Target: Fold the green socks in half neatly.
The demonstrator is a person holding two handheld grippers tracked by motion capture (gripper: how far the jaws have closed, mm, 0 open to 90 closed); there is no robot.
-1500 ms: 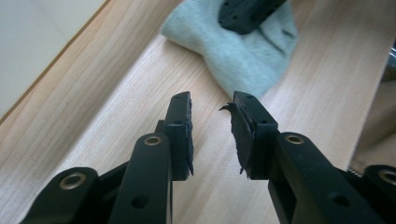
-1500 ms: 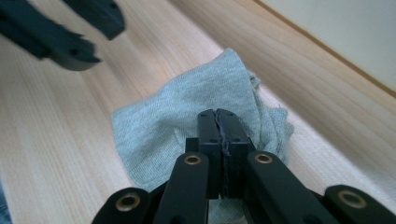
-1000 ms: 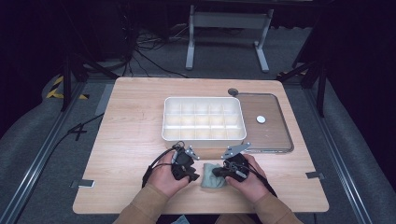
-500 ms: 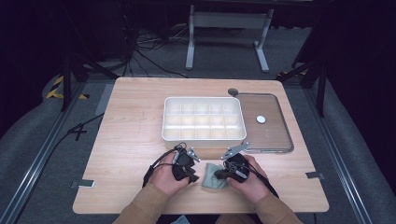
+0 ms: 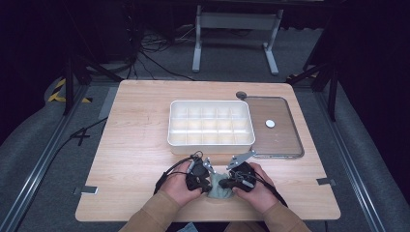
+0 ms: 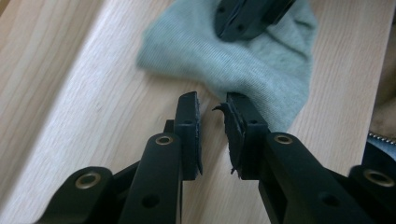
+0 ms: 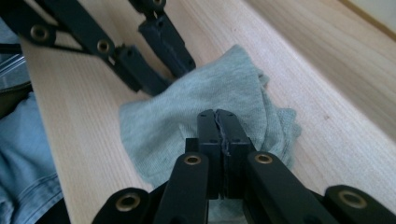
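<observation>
Both forearms wear tan sleeves (image 5: 153, 214) that end at the wrists. The left gripper (image 6: 211, 108) is matte black, its two flat jaws carried on angular arms pinned with brass-ringed rivets (image 6: 164, 140); one rubber pad looks frayed at its edge. The right gripper (image 7: 217, 122) is built the same, black with brass-ringed rivets (image 7: 192, 160). A black cable (image 5: 167, 173) loops from the left gripper, and a grey three-cornered plate (image 5: 240, 159) tops the right one. Blue denim (image 7: 23, 158) covers the legs.
</observation>
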